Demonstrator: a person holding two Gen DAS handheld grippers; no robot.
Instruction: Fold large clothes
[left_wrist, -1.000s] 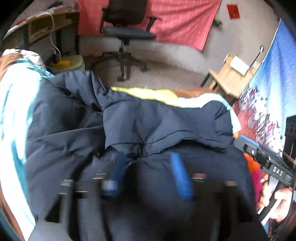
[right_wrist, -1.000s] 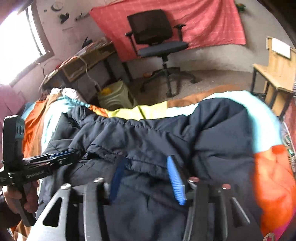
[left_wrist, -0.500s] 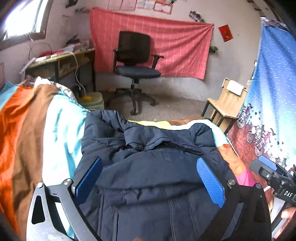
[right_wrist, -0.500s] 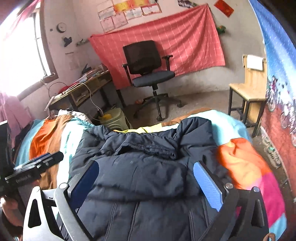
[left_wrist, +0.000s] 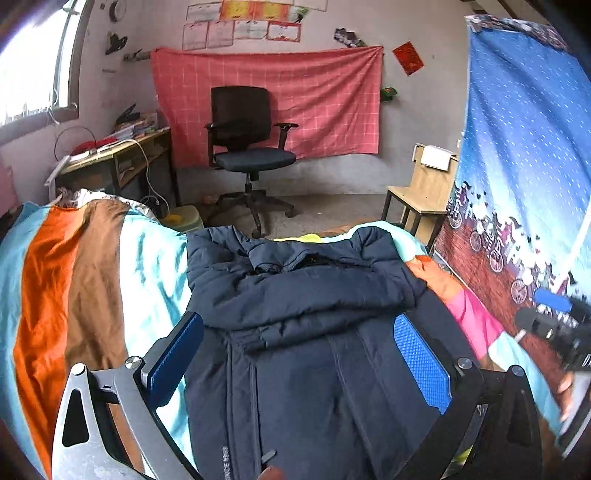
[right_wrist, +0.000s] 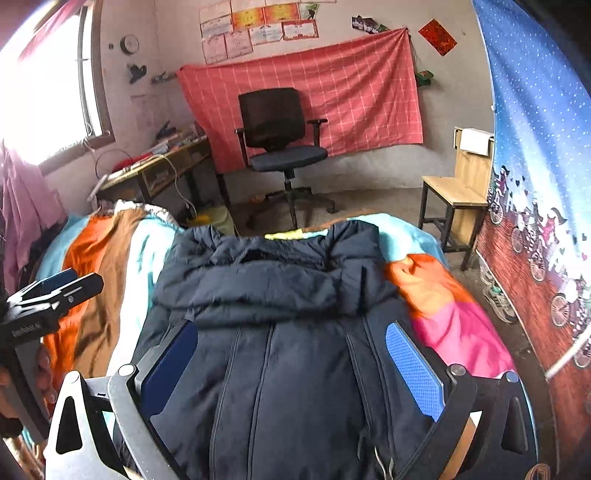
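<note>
From the left wrist camera, the left claw (left_wrist: 299, 356) is spread wide with nothing between its blue pads (left_wrist: 421, 363), hovering above a dark navy puffer jacket (left_wrist: 295, 332). The jacket lies front-up on a bed covered by a striped bedspread (left_wrist: 74, 288) in orange, brown, pale blue and pink. Both sleeves are folded across the chest, and the collar points toward the far end of the bed. At the right edge, the other claw's dark tip is blurred. Beyond the bed stand a black office chair (left_wrist: 247, 147), a cluttered desk (left_wrist: 114, 158) on the left and a small wooden chair (left_wrist: 421, 192) on the right. From the right wrist camera, the right claw (right_wrist: 291, 362) is likewise wide apart and empty, above the lower front of the jacket (right_wrist: 288, 332), whose zip lines run toward the camera. The left claw (right_wrist: 55, 288) appears at the left edge over the bedspread (right_wrist: 443, 295), beside the jacket; its opening cannot be judged here.
</note>
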